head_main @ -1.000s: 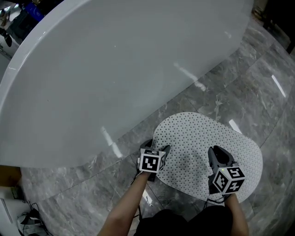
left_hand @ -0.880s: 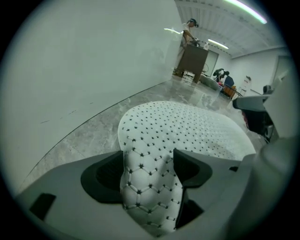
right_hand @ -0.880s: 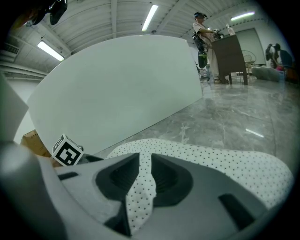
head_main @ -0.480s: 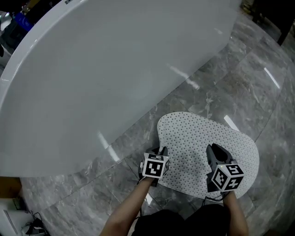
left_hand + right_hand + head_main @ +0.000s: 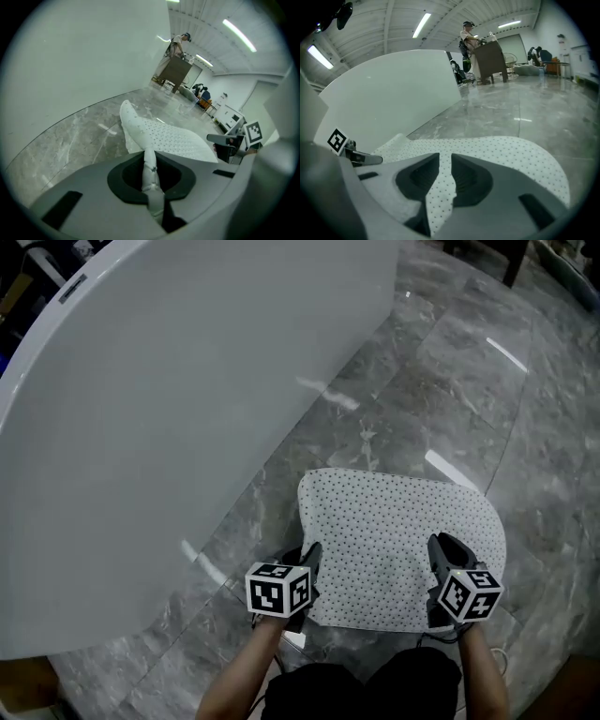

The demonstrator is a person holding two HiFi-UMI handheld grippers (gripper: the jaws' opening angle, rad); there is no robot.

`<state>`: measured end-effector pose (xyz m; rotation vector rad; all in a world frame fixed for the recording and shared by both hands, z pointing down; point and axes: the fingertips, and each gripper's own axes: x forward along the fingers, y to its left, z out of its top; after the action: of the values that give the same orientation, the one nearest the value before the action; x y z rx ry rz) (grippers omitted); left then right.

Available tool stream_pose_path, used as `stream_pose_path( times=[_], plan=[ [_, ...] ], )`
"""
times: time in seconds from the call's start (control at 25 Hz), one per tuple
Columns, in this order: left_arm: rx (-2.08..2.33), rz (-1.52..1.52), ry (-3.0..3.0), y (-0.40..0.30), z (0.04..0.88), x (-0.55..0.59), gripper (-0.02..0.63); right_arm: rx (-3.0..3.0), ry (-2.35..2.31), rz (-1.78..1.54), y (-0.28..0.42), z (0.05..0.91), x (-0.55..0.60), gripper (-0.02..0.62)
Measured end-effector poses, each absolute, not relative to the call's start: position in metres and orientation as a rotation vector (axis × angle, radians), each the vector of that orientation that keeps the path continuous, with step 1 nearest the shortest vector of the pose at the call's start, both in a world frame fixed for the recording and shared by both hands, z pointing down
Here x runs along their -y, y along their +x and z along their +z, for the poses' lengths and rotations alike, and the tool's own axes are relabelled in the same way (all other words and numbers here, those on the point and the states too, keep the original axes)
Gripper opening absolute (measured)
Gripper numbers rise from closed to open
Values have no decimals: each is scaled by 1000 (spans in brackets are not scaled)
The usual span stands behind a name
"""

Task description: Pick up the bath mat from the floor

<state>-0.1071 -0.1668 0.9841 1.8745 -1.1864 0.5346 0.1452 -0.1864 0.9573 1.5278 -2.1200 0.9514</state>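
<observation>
Left claw (image 5: 306,561) has just been closing and now pinches the dotted bath mat (image 5: 398,540) at its near-left edge, while the right claw (image 5: 442,557) pinches the near-right edge. That near edge is up off the marble floor (image 5: 450,362). Both bites look thin, so a yank could slip one out.

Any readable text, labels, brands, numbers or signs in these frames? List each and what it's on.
No readable text in any view.
The marker cube on the left tool and the one on the right tool: square patterns only, no letters or digits.
The bath mat: dots only, no label showing.
The bathtub: plain white, no brand visible.
The white unit in the background: any print is too small to read.
</observation>
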Motion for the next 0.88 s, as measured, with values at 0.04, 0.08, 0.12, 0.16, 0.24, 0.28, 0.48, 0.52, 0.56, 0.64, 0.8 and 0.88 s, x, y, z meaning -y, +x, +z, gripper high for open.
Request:
stream_pose_path(
  times=[0.04,0.08,0.12,0.16,0.24,0.28,0.48,0.52,0.56,0.64,0.8,0.88],
  plan=[
    [1166,528,1890,-99,981,168,21,2096,1551,958,157,960,182,81],
    [1149,524,1904,-91,978,170,21,2073,1575,965,168,962,177,81],
    [1133,522,1916,-82,977,172,21,2050,1601,973,180,964,172,81],
    [1119,520,1924,-74,976,174,21,2028,1628,980,191,964,168,81],
    [1090,507,1931,-58,973,176,21,1987,1682,995,214,965,157,81],
    [1076,498,1931,-51,972,177,21,1966,1706,1001,225,966,151,81],
    [1022,490,1957,-18,967,179,21,1859,1804,984,281,971,119,81],
    [1006,496,1969,-10,967,180,21,1836,1826,970,292,971,113,81],
    [989,503,1980,-1,967,181,23,1805,1852,957,303,971,106,81],
    [963,515,1993,14,969,182,23,1726,1899,940,326,973,93,81],
    [947,543,2008,41,970,182,23,1651,1932,966,363,980,81,83],
    [929,548,2019,53,970,182,23,1643,1907,1012,376,988,77,146]
  ],
)
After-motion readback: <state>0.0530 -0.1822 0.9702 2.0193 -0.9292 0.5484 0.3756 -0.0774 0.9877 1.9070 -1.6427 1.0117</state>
